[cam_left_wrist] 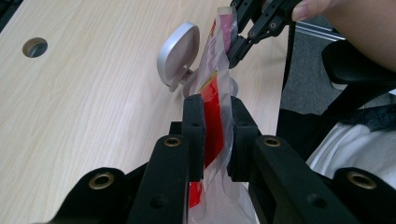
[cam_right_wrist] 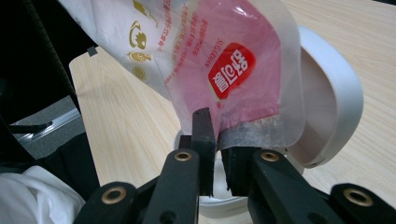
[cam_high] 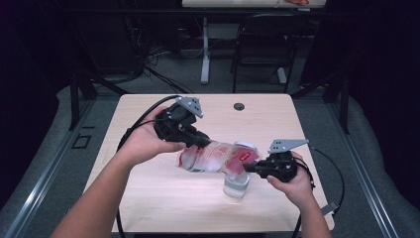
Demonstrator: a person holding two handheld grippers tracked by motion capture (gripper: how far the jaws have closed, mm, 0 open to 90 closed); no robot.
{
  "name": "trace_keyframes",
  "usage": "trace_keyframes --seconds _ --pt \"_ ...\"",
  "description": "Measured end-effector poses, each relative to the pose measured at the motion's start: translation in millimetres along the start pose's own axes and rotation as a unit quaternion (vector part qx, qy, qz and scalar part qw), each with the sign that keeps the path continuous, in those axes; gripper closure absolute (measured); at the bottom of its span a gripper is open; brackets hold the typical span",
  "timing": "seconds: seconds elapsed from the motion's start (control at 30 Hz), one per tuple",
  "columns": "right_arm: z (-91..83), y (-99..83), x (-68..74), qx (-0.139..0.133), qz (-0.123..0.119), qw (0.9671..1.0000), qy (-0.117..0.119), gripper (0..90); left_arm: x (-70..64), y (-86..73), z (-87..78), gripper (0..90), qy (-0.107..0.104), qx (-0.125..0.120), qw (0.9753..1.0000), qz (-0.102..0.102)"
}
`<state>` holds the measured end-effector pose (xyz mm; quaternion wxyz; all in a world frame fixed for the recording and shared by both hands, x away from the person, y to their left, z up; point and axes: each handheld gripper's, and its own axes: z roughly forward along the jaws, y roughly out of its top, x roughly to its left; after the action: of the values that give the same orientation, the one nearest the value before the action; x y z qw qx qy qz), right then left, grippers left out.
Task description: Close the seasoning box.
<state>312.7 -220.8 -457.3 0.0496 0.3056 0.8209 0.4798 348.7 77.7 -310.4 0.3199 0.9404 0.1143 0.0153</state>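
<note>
Pale wood-grain laminate covers the desk (cam_high: 148,198), which stands on grey carpet with a dark chair and cables behind it at twelve o'clock. Seen from the high view, a clear plastic bag (cam_high: 218,157) with red and pink print hangs stretched above the desk near its centre. The left tongs (cam_high: 198,141) pinch the bag's end at nine o'clock, and the right tongs (cam_high: 250,167) pinch its other end at three o'clock. Under the bag, at about five o'clock from its middle, stands a small round white container (cam_high: 236,184) with its hinged lid tipped up.

Looking along the left tongs (cam_left_wrist: 215,135), the two matte black jaws are closed on the thin, glossy, crinkled film of the bag (cam_left_wrist: 215,93), its red panel sandwiched between them. The bag runs away toward twelve o'clock, where the right tongs (cam_left_wrist: 233,49) clamp its far edge. The container's lid (cam_left_wrist: 177,53), a smooth silvery-grey disc, stands just beside the bag at eleven o'clock.

From the right tongs (cam_right_wrist: 219,154), the jaws are closed on the bag's crimped, ridged seam. The bag (cam_right_wrist: 210,51) rises to twelve o'clock, showing a red logo and gold print. The container (cam_right_wrist: 331,107), smooth and rounded, sits just behind the bag at three o'clock.
</note>
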Motion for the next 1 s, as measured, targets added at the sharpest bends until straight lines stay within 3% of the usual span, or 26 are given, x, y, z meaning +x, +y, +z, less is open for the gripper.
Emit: trace_keyframes --seconds 1.0 --pt "-4.3 -0.9 -2.9 -0.001 0.004 1.0000 -0.003 84.0 -1.1 6.2 2.7 81.3 -0.001 -0.003 1.0000 0.005"
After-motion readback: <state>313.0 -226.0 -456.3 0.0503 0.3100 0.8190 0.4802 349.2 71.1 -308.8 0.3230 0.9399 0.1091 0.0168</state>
